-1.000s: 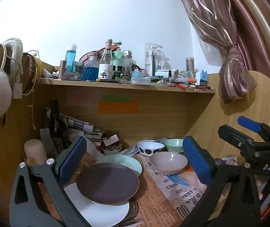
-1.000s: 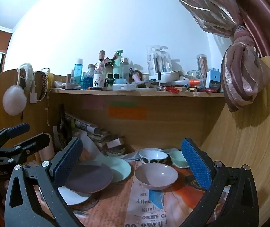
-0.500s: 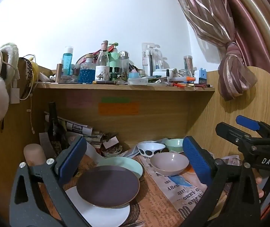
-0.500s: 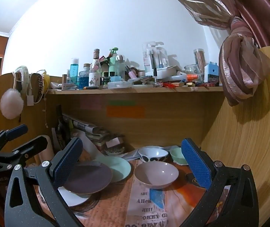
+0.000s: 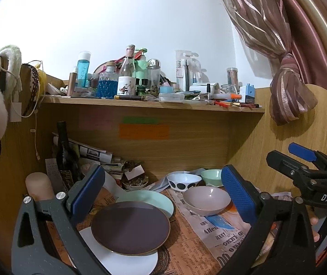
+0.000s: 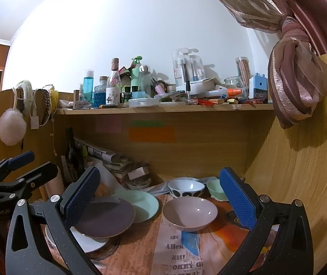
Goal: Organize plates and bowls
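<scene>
A dark purple plate (image 5: pixel 130 226) lies on a white plate (image 5: pixel 126 257) and overlaps a mint green plate (image 5: pixel 150 200). To the right sit a mauve bowl (image 5: pixel 207 200), a white bowl with black dots (image 5: pixel 184 182) and a small mint bowl (image 5: pixel 211 177). My left gripper (image 5: pixel 163 206) is open and empty above the plates. My right gripper (image 6: pixel 161 206) is open and empty; beyond it lie the purple plate (image 6: pixel 106 220) and the mauve bowl (image 6: pixel 189 213). Each gripper shows at the edge of the other's view.
Newspaper (image 5: pixel 216 236) covers the desk. A dark bottle (image 5: pixel 63 151), stacked papers (image 5: pixel 94 154) and a small dish of bits (image 5: pixel 134 183) stand at the back left. A cluttered shelf (image 5: pixel 152 105) hangs above. Wooden side panels (image 6: pixel 301 171) close both sides.
Both grippers have drifted slightly, shifting the view a little. The plates and bowls have not moved.
</scene>
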Tool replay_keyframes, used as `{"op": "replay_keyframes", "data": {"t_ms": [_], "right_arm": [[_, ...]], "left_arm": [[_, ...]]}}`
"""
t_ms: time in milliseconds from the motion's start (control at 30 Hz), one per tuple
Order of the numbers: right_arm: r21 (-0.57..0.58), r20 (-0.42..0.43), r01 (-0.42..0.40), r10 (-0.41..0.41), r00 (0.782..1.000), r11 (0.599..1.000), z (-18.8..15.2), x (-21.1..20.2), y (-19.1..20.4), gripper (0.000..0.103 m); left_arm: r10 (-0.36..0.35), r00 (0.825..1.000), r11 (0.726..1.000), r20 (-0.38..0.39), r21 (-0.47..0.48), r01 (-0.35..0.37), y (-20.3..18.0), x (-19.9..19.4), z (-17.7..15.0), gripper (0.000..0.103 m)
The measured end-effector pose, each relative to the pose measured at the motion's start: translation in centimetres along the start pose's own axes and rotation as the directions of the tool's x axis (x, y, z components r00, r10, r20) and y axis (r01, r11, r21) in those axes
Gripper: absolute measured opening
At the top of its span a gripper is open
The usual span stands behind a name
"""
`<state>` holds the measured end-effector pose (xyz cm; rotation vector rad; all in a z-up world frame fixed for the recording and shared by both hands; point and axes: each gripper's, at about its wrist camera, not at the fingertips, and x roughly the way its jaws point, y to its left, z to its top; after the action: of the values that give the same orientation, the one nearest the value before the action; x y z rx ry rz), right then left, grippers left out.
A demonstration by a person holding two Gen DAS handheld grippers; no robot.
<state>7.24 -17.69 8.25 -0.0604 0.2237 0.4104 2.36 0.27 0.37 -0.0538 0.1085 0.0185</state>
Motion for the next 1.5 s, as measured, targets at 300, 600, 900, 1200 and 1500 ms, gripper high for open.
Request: {"op": "replay_keyframes", "data": {"t_ms": [300, 600, 900, 1200, 1500], "right_arm": [[0.003, -0.005, -0.003, 0.003, 1.0, 1.0, 0.04, 0.12, -0.08, 0.103], [-0.007, 0.002, 0.0, 0.0, 1.0, 1.0, 0.08, 0.07, 0.26, 0.103], [-0.01, 0.001, -0.001, 0.001, 1.0, 1.0, -0.05, 0.01, 0.37, 0.103], [-0.008, 0.001, -0.003, 0.003, 1.0, 1.0, -0.11, 0.0, 0.51, 0.103], [-0.002, 0.0, -0.009, 0.009, 1.0, 1.0, -0.14, 0.03, 0.59, 0.103]], "left_arm": [[0.001, 1.0, 1.0, 0.002, 0.007, -0.001, -0.38, 0.08, -0.2, 0.103], [-0.003, 1.0, 1.0, 0.002, 0.004, 0.003, -0.55, 0.1, -0.33, 0.103], [-0.004, 1.0, 1.0, 0.003, 0.0, 0.004, -0.66, 0.02, -0.5, 0.103], [-0.006, 1.0, 1.0, 0.003, -0.001, 0.006, -0.53, 0.0, -0.55, 0.103], [-0.005, 1.0, 1.0, 0.003, -0.003, 0.005, -0.57, 0.09, -0.55, 0.103]]}}
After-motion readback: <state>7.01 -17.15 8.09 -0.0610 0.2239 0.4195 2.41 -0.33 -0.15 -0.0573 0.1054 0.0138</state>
